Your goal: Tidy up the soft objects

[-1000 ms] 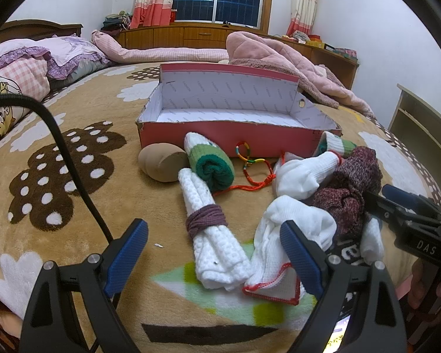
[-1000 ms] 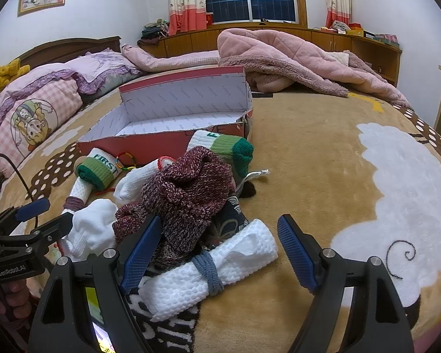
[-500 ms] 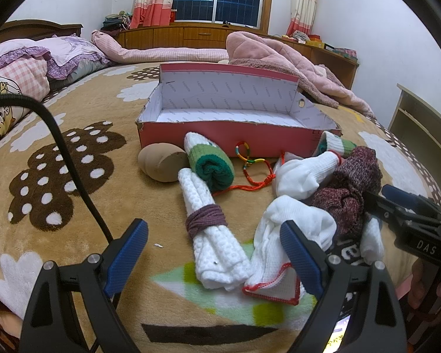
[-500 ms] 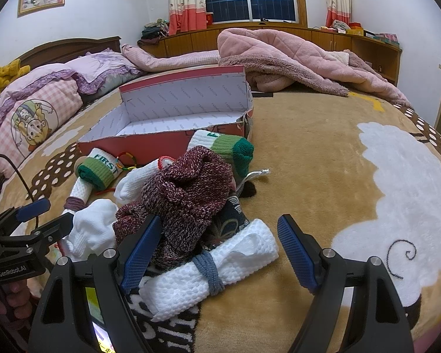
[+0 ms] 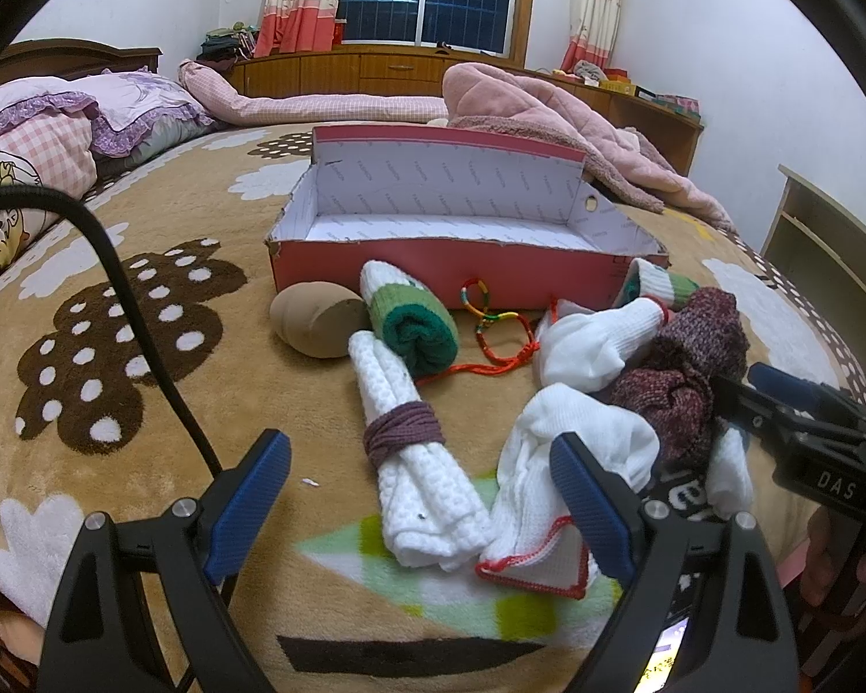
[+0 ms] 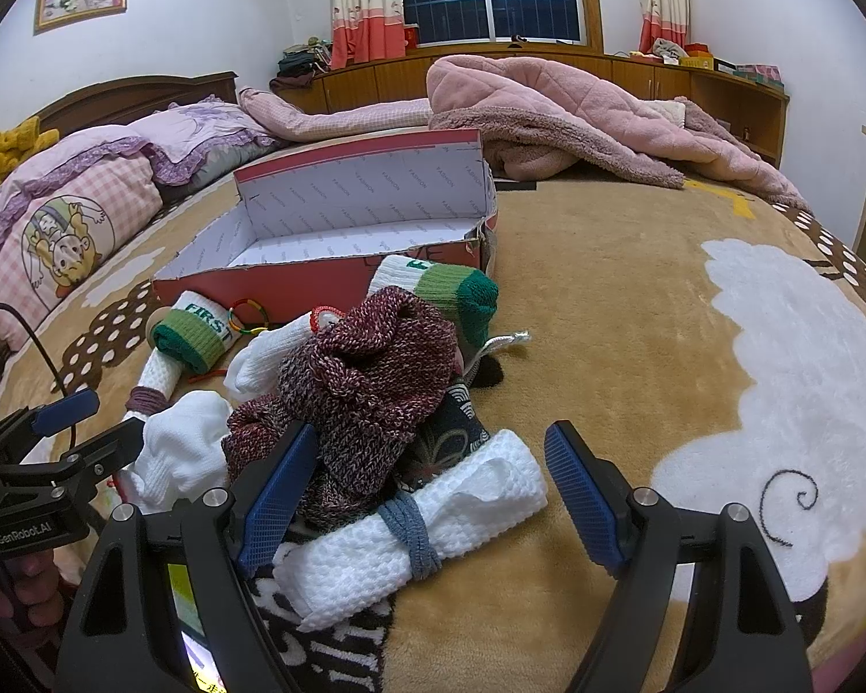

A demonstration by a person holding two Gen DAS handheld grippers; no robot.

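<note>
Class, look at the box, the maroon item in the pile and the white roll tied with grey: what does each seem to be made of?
Box: likely cardboard, red outside, white printed lining, ragged cut rim. Maroon item: chunky knitted yarn, mottled red and grey, visible stitches; probably wool or acrylic. White roll: soft waffle-weave cloth, seemingly cotton, matt, bound by a grey band.

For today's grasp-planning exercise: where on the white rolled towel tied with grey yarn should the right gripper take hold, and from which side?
Grip the white rolled towel at its grey yarn band, the firmest, narrowest part. Bring the open right gripper down from above, fingers across the roll, since its far side lies against the maroon knit.
</note>
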